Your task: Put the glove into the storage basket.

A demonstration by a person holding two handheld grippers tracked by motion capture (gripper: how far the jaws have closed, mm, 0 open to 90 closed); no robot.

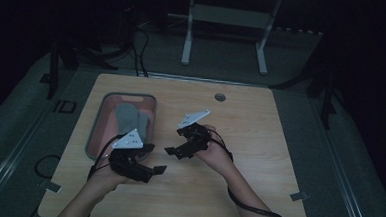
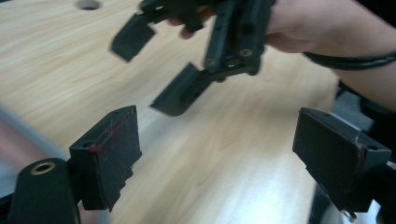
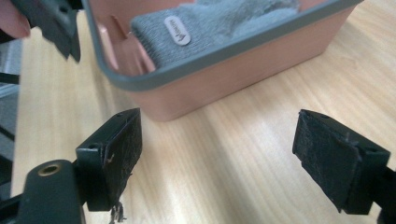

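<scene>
A pink rectangular plastic basket with a grey rim sits left of centre in the high view, on a pale wood-grain table top, and a grey knitted fabric item, seemingly a glove or sock with a small oval label, lies flat inside it, which reads as the thing being worked on already resting in its container. Just below and right of the basket in the high view, the left gripper is held low over the table with its black jaws spread wide and nothing between them; in its own view only bare wood shows between the pads. The right gripper, near the centre of the high view, points leftward toward the basket, jaws likewise wide apart and empty. Its own view looks at the near wall and corner of the basket, with the fabric at the upper centre of that frame. Both tools being empty and close together beside the basket suggests the hands are either freshly clear of a drop-off or lining up for a reach inside; which of the two cannot be told.
</scene>
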